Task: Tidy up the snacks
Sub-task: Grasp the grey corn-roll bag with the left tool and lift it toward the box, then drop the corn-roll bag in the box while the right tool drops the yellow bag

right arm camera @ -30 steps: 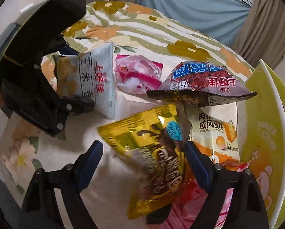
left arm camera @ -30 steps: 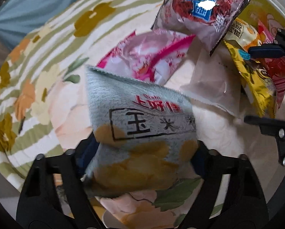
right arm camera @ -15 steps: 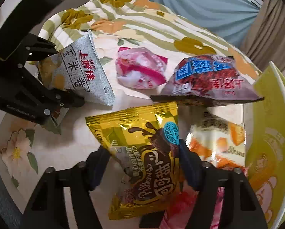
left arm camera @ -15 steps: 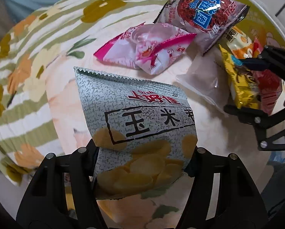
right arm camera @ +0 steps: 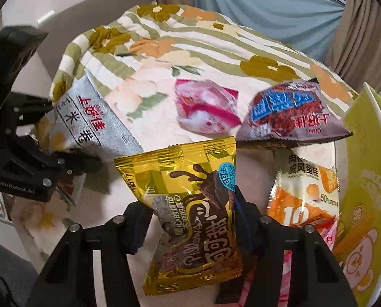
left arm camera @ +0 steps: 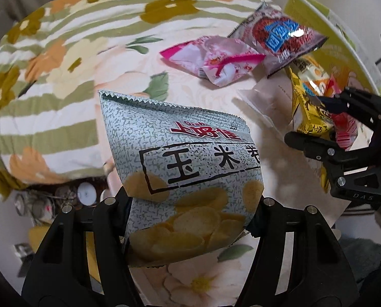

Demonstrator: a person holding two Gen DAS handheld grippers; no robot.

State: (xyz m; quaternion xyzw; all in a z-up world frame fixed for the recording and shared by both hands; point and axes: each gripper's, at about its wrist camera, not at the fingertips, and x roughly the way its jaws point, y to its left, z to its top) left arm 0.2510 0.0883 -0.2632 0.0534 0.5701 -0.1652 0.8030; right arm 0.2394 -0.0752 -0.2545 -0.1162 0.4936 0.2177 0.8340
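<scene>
Snacks: left jaws clamp grey chip bag [left arm camera: 190, 179], right jaws closing on yellow packet [right arm camera: 190, 204].

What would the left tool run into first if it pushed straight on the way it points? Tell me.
The left tool already grips the grey corn-snack bag, so that bag leads. Straight beyond it lies the floral tablecloth, probably the first contact; the pink packet sits farther off to the right. Depth is unclear.
</scene>
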